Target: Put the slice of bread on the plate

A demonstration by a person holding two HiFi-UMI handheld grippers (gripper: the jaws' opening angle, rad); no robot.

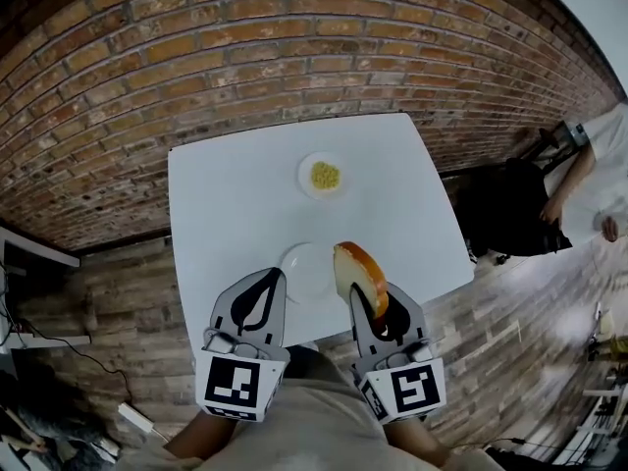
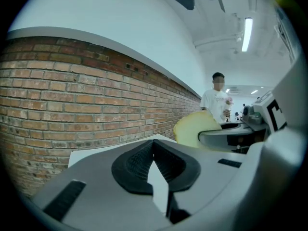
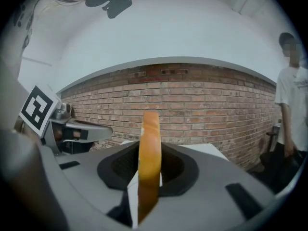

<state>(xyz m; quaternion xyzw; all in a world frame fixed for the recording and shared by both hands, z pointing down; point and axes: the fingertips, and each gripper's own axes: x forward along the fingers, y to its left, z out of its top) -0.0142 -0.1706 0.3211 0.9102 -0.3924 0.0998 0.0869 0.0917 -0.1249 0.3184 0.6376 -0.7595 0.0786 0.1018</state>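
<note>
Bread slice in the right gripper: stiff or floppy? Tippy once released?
The golden-crusted slice of bread stands on edge in the right gripper without sagging: probably stiff enough, and light. Its pale crumb looks soft, so hard squeezing likely dents it. Released on edge onto the round white plate, it would probably topple flat.

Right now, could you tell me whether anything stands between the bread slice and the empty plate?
Nothing visible does. The bread slice, upright in the right gripper, is at the right edge of the empty plate; the left gripper is at its left rim, clear of that path.
</note>
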